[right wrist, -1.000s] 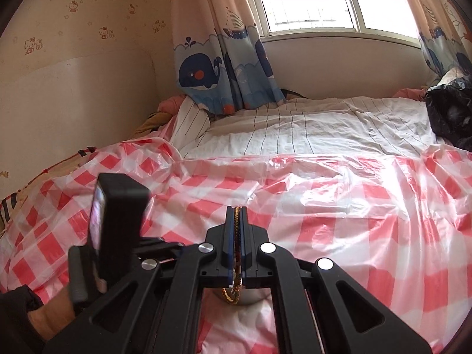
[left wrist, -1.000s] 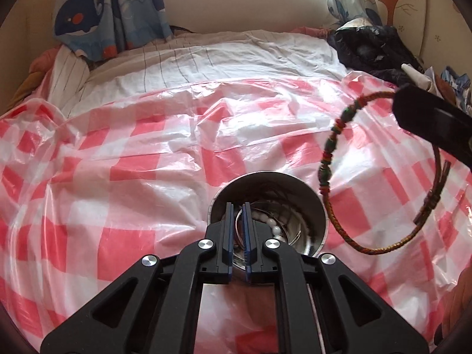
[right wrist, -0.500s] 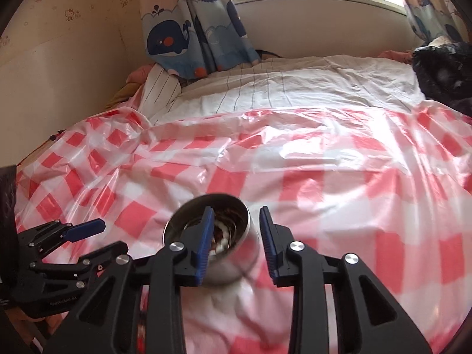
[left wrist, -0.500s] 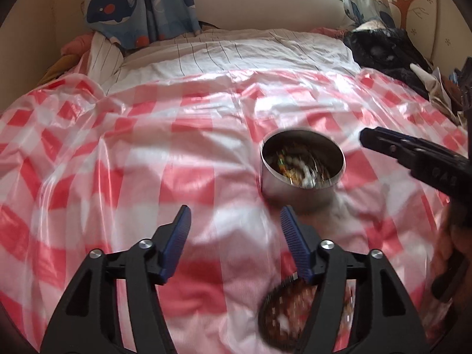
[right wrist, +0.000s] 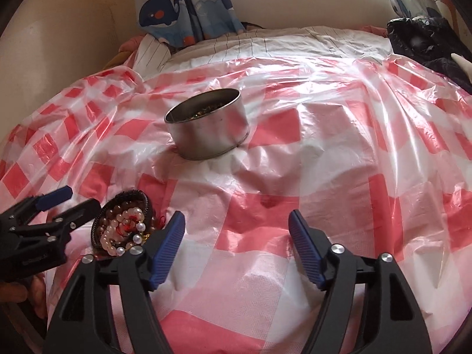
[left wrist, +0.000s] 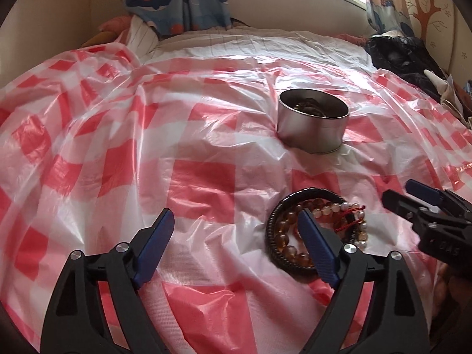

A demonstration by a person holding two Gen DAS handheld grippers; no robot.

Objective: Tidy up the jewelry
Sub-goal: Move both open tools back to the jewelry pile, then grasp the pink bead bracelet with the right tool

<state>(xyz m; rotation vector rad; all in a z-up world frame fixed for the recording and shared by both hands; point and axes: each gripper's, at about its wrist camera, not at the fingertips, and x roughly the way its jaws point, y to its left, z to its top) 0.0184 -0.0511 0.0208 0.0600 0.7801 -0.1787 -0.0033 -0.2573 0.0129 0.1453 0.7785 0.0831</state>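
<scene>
Steel tin [left wrist: 312, 129]: far, jewelry inside.
Bracelets [left wrist: 317, 230]: heaped near me.
Left gripper [left wrist: 236, 233]: I see jaws opening, empty.
Right gripper [right wrist: 236, 233]: jaws opening, empty.

Red-and-white checked plastic sheet [left wrist: 206, 153], silver tin [left wrist: 312, 132], amber and pearl-white bead bracelets [left wrist: 318, 230]

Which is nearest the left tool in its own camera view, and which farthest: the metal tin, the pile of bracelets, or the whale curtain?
1. The pile of bracelets, just beyond the left tool, at its right fingertip.
2. The metal tin, farther up the checked sheet, right of centre.
3. The whale curtain, far back by the window.
</scene>
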